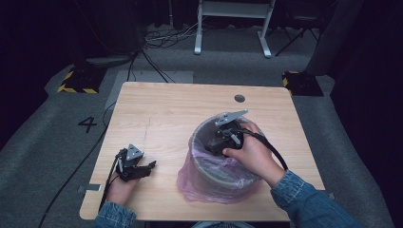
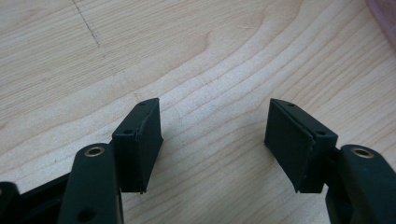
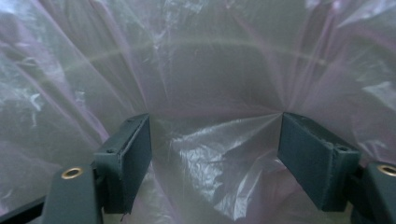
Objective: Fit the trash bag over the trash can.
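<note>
A round grey bin (image 1: pixel 223 173) lined with a thin pink plastic bag (image 1: pixel 192 183) stands on the wooden table (image 1: pixel 171 109), right of centre. My right gripper (image 1: pixel 219 138) reaches down inside the bin, held by a hand in a denim sleeve. In the right gripper view its jaws stand wide apart, open, pushed against the crinkled pink liner (image 3: pixel 210 154) with nothing clamped between them. My left gripper (image 1: pixel 149 166) rests low over the table near the front left corner. Its jaws are open over bare wood (image 2: pixel 215 93), holding nothing.
The bag's edge (image 2: pixel 385 16) shows at the top right of the left gripper view. A dark round hole (image 1: pixel 239 98) sits near the table's far edge. Cables trail off both grippers. Beyond the table lie grey carpet, floor cables and a white stand's legs (image 1: pixel 233 28).
</note>
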{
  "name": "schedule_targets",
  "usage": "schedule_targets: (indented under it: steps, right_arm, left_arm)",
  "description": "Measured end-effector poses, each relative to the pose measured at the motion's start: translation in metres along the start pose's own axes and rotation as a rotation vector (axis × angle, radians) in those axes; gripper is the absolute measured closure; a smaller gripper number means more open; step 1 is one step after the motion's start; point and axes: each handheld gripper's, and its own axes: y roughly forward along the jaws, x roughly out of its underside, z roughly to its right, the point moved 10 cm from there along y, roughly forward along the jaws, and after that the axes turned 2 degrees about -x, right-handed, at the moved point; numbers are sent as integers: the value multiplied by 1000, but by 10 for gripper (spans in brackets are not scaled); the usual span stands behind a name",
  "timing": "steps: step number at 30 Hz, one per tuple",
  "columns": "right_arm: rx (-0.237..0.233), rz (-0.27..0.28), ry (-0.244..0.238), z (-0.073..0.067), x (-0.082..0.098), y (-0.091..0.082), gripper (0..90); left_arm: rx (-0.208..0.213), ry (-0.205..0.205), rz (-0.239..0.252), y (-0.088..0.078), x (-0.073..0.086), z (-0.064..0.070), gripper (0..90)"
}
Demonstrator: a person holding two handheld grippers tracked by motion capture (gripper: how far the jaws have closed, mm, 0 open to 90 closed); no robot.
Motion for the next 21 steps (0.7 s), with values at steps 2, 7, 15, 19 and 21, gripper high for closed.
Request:
schedule_targets:
  steps: [2, 7, 15, 19, 21]
  right_arm:
    - [4, -20, -2, 0, 3, 4, 254]
    - [-10, -80, -25, -1, 10, 13, 247]
    - [-16, -167, -6, -2, 24, 29, 240]
    - [-23, -223, 26, -3, 34, 35, 239]
    - [-25, -249, 27, -4, 38, 36, 240]
  left_arm:
    - [1, -4, -1, 0, 0, 1, 360]
    - [2, -2, -3, 0, 0, 1, 358]
    - [2, -2, -3, 0, 0, 1, 358]
    - [1, -2, -2, 1, 0, 1, 358]
    - [0, -2, -1, 1, -1, 0, 356]
